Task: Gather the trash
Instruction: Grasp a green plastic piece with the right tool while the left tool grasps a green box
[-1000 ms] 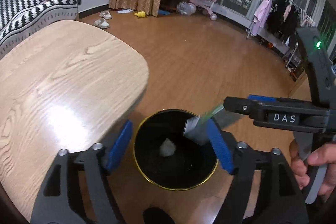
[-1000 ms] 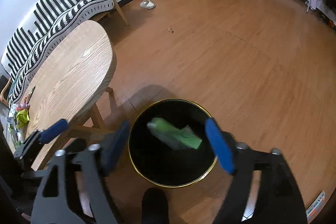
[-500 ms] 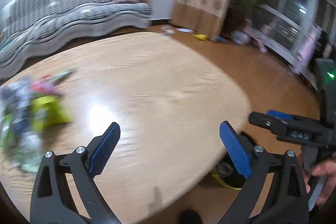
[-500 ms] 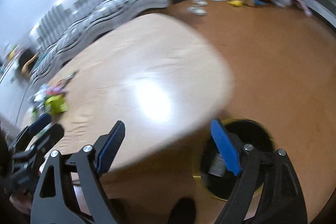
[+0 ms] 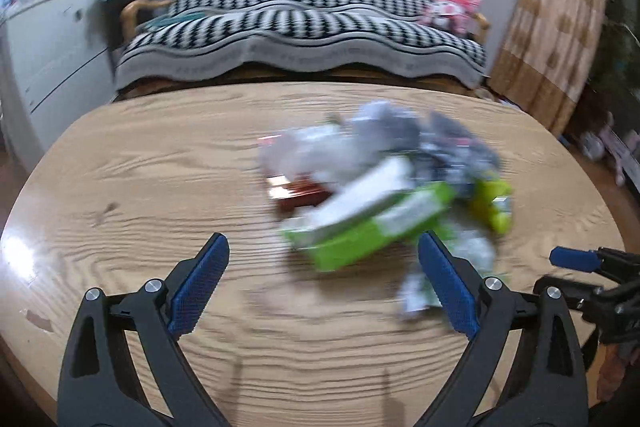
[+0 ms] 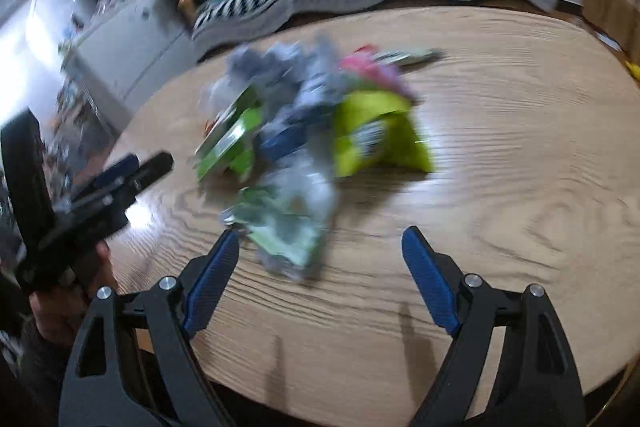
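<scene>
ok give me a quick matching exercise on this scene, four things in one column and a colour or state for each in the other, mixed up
Things:
1. left hand-held gripper
2. box in the trash pile
3. sofa cover
4. table

Colour or state:
A. black and white zigzag pattern
B. light wood grain
C. jaws open, nothing between them
D. green and white

Pairs: 1-C, 2-D, 3-A, 4-B
</scene>
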Demonstrator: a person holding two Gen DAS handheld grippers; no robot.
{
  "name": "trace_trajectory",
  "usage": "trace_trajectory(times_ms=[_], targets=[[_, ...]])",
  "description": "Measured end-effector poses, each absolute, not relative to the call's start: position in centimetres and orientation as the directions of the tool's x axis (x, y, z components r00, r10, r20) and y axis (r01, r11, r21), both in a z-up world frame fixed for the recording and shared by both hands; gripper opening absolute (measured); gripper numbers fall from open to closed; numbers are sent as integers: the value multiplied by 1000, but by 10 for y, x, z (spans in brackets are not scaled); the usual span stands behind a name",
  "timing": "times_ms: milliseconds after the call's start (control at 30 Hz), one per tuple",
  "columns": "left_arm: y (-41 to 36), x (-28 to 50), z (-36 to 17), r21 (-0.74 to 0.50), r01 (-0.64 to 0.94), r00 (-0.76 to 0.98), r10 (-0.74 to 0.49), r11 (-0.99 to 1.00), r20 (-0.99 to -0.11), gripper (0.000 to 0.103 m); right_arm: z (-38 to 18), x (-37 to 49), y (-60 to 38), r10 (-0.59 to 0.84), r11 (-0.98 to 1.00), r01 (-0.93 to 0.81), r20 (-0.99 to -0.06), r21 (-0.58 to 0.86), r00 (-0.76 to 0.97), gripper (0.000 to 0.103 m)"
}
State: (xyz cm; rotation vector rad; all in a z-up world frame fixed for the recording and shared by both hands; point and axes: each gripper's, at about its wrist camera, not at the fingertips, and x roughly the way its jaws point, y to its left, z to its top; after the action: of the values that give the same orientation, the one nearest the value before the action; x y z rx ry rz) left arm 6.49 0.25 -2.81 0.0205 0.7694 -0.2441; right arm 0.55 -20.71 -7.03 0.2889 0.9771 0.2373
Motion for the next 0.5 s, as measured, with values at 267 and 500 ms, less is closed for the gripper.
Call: trace_trajectory(times_ms=[267, 500], targets=[[38, 85, -41, -104, 224, 673, -231, 969, -703, 93, -89, 26, -155, 239, 970, -170, -829, 176, 505, 81], [3, 95, -49, -18, 331, 676, -250, 943, -694, 93, -94, 24, -137, 199, 971, -221, -835, 95, 514, 56]])
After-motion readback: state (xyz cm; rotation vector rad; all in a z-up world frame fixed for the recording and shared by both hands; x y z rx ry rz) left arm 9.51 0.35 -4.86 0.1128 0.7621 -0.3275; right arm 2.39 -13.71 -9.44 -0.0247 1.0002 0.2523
